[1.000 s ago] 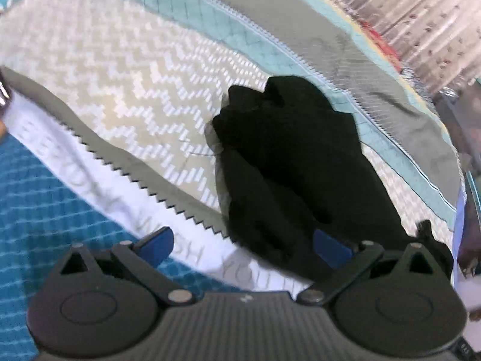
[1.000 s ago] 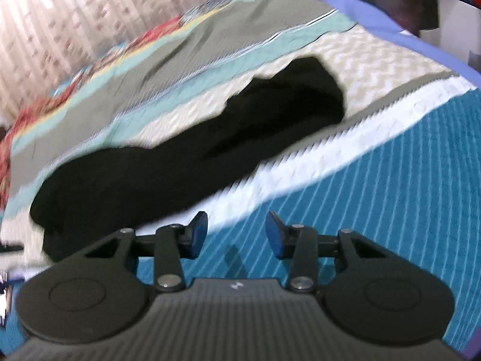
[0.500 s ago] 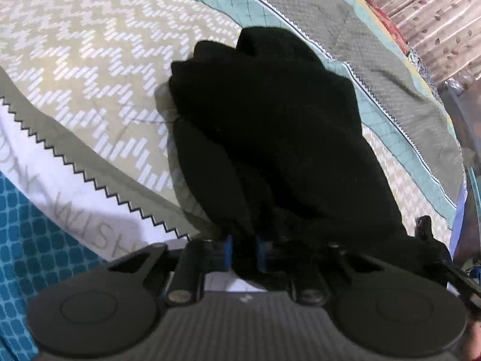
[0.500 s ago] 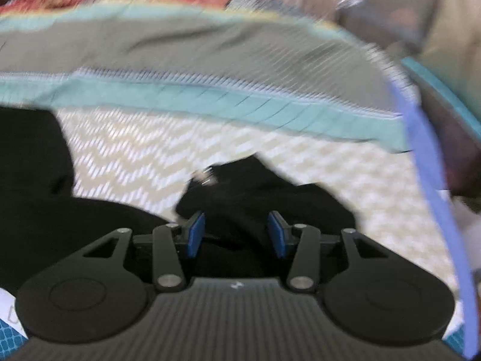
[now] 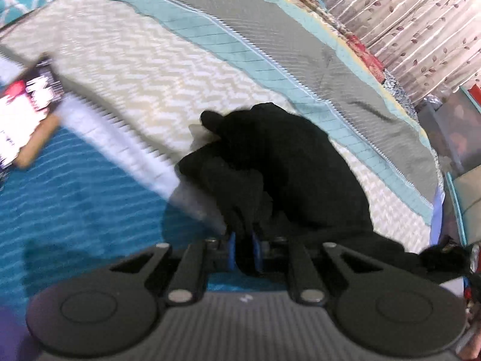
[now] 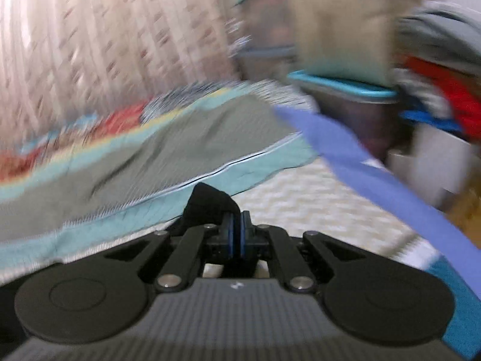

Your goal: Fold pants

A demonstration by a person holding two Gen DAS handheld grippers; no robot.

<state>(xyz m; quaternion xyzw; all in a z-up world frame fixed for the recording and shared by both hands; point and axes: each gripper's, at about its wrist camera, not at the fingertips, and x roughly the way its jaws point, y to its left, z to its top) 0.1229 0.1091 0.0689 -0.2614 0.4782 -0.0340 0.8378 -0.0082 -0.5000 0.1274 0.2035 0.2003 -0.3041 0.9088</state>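
Both claws have snapped closed since the earlier views, where they stood wide over the pants. Left claw (image 5: 243,251) has its blue pads pinched on a bunch of the black pants (image 5: 288,174), which sit heaped on the bed (image 5: 126,69) right ahead of me, over the chevron and teal bands of the quilt. Right claw (image 6: 235,234) has just clamped too, pads nearly together on a black corner of cloth sticking up between them.

Now I'd say the job is the lift and spread: raise both ends together, pull them apart so the heap hangs flat, then lay it down straight before any fold. Keep the pull even, or a thin pinch may slip.

Left claw tips steeply down at the heap. Right claw looks flatter, across the bed toward the curtain (image 6: 90,45); that view is smeared with motion.
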